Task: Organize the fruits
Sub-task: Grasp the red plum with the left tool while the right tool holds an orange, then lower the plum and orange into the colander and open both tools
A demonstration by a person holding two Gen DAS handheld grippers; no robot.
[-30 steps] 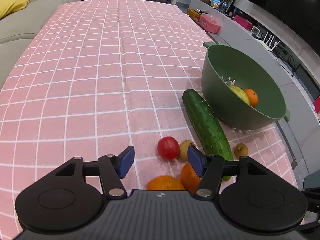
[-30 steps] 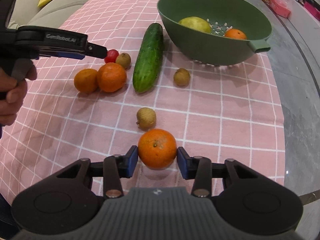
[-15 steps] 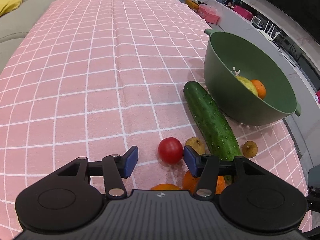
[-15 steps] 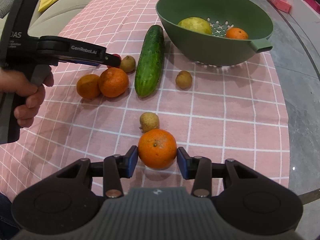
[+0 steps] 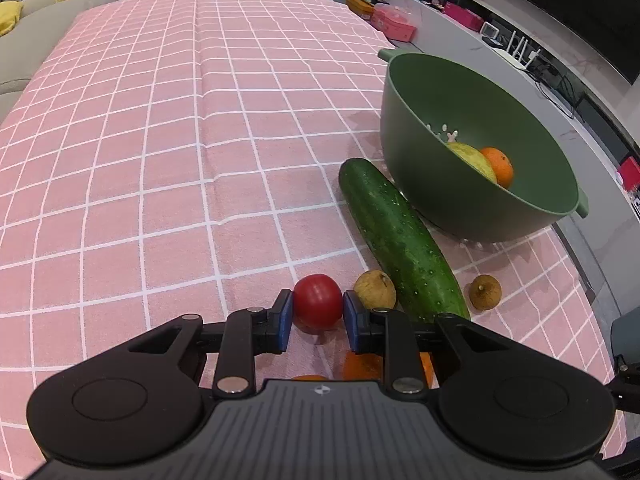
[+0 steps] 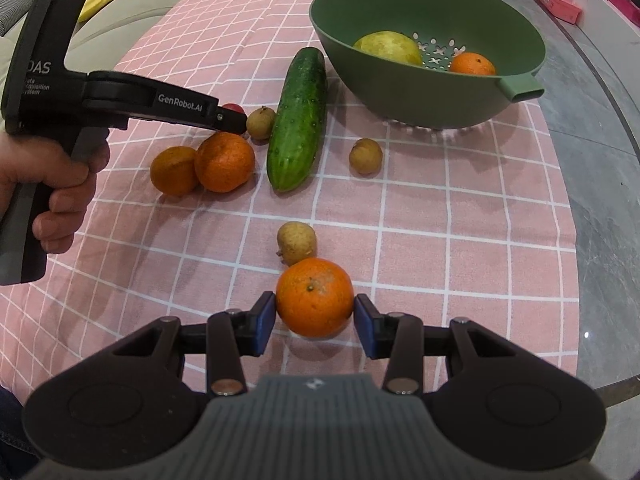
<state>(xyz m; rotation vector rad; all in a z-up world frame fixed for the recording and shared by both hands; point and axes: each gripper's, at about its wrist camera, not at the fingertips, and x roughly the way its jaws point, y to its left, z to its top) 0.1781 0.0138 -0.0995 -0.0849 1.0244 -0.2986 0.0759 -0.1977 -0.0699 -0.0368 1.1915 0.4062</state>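
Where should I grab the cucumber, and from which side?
Grip the cucumber at mid-length, fingers across its narrow width, coming from above. It lies flat on the cloth with its far end close to the green bowl and a small brown fruit at its left flank, so the middle seems least obstructed.

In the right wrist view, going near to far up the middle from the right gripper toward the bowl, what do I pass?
right gripper → orange held between its pads → pale longan just beyond it → cucumber → green colander bowl, with a yellow-green fruit and a small orange inside.
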